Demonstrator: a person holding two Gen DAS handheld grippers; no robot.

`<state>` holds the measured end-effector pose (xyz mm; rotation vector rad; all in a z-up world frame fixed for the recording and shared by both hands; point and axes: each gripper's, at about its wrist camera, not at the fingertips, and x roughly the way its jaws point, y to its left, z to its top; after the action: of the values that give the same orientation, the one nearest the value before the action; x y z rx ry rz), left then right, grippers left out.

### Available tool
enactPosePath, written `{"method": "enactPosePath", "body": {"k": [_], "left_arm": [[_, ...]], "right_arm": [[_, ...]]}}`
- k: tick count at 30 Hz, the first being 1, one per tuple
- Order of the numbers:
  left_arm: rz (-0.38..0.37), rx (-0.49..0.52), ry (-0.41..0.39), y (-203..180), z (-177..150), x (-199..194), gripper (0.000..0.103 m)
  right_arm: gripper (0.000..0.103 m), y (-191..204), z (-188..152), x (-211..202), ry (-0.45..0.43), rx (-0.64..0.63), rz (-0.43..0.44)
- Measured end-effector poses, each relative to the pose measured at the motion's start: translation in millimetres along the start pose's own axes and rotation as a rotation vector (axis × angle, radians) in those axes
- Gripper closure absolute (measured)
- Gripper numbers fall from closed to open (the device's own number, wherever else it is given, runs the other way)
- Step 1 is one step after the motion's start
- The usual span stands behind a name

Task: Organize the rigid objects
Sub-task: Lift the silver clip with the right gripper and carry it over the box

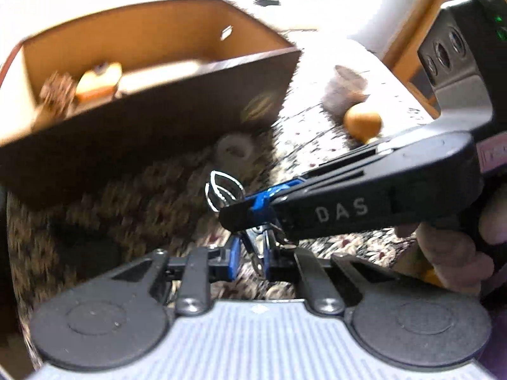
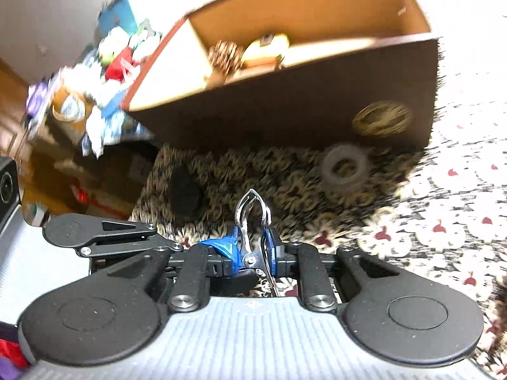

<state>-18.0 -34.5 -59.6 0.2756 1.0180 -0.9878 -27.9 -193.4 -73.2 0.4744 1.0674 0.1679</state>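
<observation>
A chrome metal clip (image 2: 252, 209) sits between the blue pads of my right gripper (image 2: 253, 248), which is shut on it, tip pointing forward. In the left wrist view my left gripper (image 1: 250, 253) is shut on the same clip (image 1: 223, 190), and the right gripper (image 1: 240, 218) reaches in from the right and meets it just above. The left gripper (image 2: 218, 245) shows at the left of the right wrist view, touching the clip. A brown cardboard box (image 1: 158, 120) stands beyond, open on top, with a pine cone (image 2: 225, 52) and a yellow item (image 2: 266, 47) inside.
On the patterned carpet lie a white ring (image 2: 345, 166) by the box (image 2: 253, 110), a dark round object (image 2: 185, 194), an orange egg-shaped piece (image 1: 362, 122) and a grey cup (image 1: 345, 90). A pile of colourful clutter (image 2: 104, 72) lies left. A hand (image 1: 450, 253) grips the right tool.
</observation>
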Motion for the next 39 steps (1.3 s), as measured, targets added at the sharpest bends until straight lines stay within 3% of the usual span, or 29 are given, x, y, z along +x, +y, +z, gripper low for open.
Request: {"method": "enactPosePath", "body": {"k": [6,10,13,20,25,28,39], "left_arm": [[-0.057,0.149,-0.106,-18.1,31.3,-25.4,0.098],[-0.064,0.160,-0.181,-12.4,58.0,-37.3,0.098],[-0.068,0.135,-0.201,-2.4,70.4,-38.6,0.098],[0.014,0.128,-0.274,17.7,96.7,-53.1,0.098],[0.088,0.120,-0.257,55.6,121.4,-54.1,0.098],[0.113,0.105,-0.206,84.2,129.2,-46.0,0.098],[0.189,0.023,0.005,151.1,122.9,17.4,0.098]], "right_arm": [[0.103,-0.9,11.8,-56.3,-0.176,0.041,0.006],[0.103,6.1,30.8,-72.9,-0.282,-0.005,-0.014],[0.103,3.3,43.1,-72.3,-0.317,-0.010,-0.013],[0.103,15.3,85.4,-64.5,-0.348,-0.093,0.019],[0.103,21.5,127.2,-37.5,-0.311,-0.127,0.064],[0.103,23.3,147.8,-12.4,-0.262,-0.116,0.087],[0.103,0.6,175.0,90.9,-0.011,0.121,0.142]]}}
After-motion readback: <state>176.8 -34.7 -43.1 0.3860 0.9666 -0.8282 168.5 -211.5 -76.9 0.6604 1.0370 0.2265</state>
